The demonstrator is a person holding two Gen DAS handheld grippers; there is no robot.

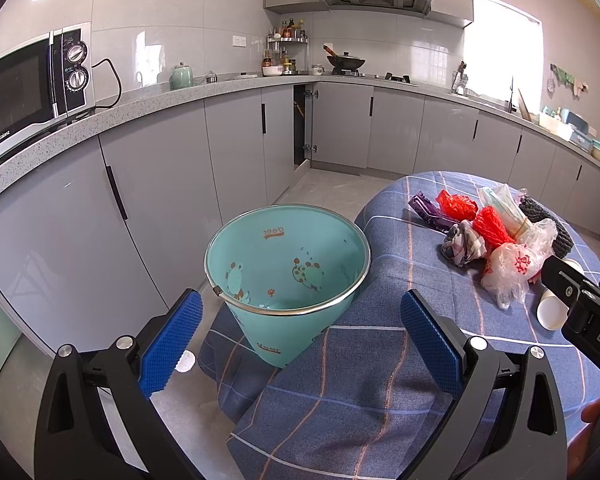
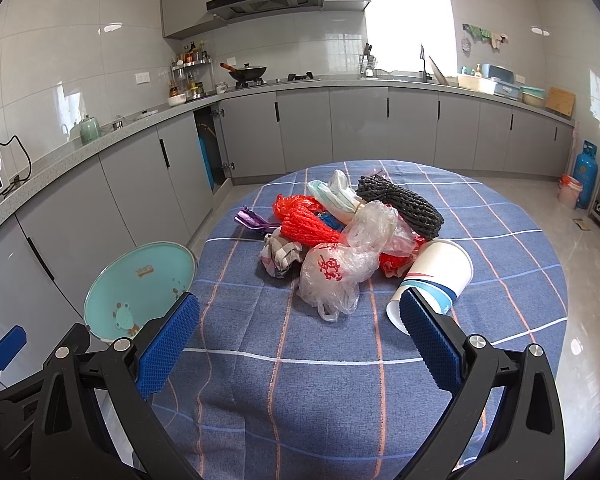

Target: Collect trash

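A teal bin (image 1: 288, 264) with cartoon prints stands on the floor at the table's left edge, seen also as the bin (image 2: 140, 284) in the right wrist view. My left gripper (image 1: 300, 336) hangs open just above and before its rim, empty. A trash pile lies on the blue checked tablecloth (image 2: 340, 360): clear plastic bags (image 2: 340, 268), red netting (image 2: 308, 224), black foam mesh (image 2: 400, 204), a purple wrapper (image 2: 252, 218), crumpled cloth (image 2: 280, 256) and a paper cup (image 2: 436, 280). My right gripper (image 2: 300, 340) is open, empty, short of the pile.
Grey kitchen cabinets and a speckled counter (image 1: 148, 100) run along the left and back walls, with a microwave (image 1: 32, 88) on the left. One cabinet door (image 1: 308, 120) stands ajar. A blue gas cylinder (image 2: 584, 176) and a small bucket sit on the floor at the far right.
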